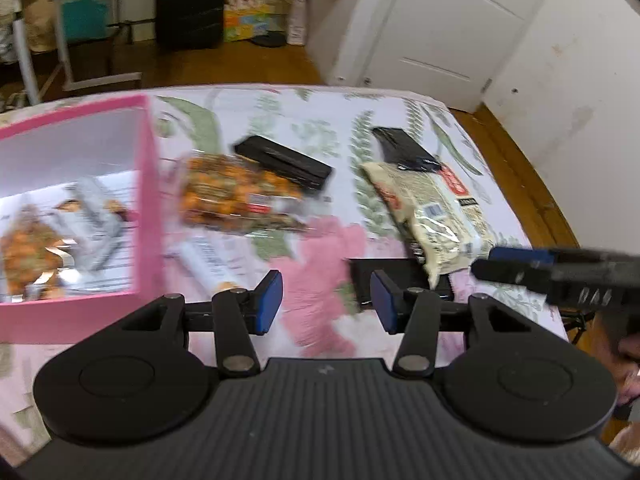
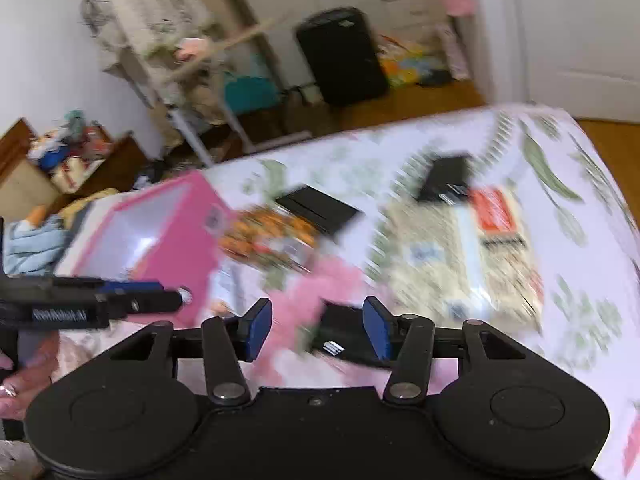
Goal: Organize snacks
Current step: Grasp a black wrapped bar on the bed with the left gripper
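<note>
A pink box (image 1: pixel 146 200) (image 2: pixel 188 232) stands at the left on the flowered tablecloth and holds several snack packs. To its right lie an orange snack bag (image 1: pixel 236 196) (image 2: pixel 272 240), a white bar (image 1: pixel 212 260), a pale grain bag (image 1: pixel 432 208) (image 2: pixel 460 264) and three black packs: two far ones (image 1: pixel 284 162) (image 1: pixel 404 148) and a near one (image 1: pixel 400 280) (image 2: pixel 340 332). My left gripper (image 1: pixel 326 306) hovers open over the cloth beside the near black pack, holding nothing. My right gripper (image 2: pixel 318 330) is open above that same pack, its pads apart from it.
The table's far edge (image 1: pixel 320 90) and right edge drop to a wooden floor. A black suitcase (image 2: pixel 344 56), a shelf rack (image 2: pixel 180 40) and a white door (image 1: pixel 440 20) stand beyond. A hand (image 2: pixel 24 376) grips the left tool.
</note>
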Tool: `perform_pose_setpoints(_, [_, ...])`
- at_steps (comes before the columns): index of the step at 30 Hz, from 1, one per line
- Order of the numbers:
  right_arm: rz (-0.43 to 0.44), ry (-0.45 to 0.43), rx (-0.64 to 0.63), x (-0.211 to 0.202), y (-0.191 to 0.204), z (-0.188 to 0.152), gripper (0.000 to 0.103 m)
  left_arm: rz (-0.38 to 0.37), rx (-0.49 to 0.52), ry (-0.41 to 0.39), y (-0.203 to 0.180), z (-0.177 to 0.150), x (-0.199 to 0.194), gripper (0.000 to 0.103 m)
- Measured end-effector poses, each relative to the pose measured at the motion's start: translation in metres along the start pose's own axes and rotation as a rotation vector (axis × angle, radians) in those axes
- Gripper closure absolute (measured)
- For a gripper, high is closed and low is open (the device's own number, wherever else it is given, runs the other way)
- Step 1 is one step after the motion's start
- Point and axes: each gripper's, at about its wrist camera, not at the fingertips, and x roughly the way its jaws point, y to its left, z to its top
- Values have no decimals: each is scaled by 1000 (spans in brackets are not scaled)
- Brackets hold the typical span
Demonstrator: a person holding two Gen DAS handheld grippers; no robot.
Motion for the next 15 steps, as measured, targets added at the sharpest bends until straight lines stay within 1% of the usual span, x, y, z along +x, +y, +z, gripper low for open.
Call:
perform_pose_setpoints(2, [-34, 9, 10, 8, -14, -14, 40, -25, 15, 8, -10, -1, 20, 56])
perform_pose_setpoints(4, [-63, 24, 12, 18, -26, -24, 40, -28, 27, 26, -19, -3, 40, 56])
perform_pose_setpoints(7, [-92, 36, -36, 31, -36, -33, 38, -56, 17, 67, -28, -5, 70, 56])
perform_pose_setpoints(8, [-82, 46, -67, 38, -38, -35, 31, -68, 6, 84, -29, -6, 80, 56])
perform_pose_setpoints(9, [-65, 58, -92, 42, -39, -37, 22, -79, -3, 102, -31, -7, 90, 56])
perform_pose_setpoints(10, [-54, 65, -113, 48, -39, -39, 20, -82, -15, 115, -31, -8, 99, 56])
perform_pose_setpoints(12, [-52, 70, -156, 58, -38, -41, 20, -68, -31, 140, -33, -10, 116, 56])
perform_pose_setpoints(14, [-55, 72, -184, 70, -38, -43, 20, -60, -39, 143, -33, -12, 126, 57])
perform_pose_setpoints(15, [-55, 67, -190, 74, -38, -43, 18, -59, -40, 144, -34, -14, 130, 58])
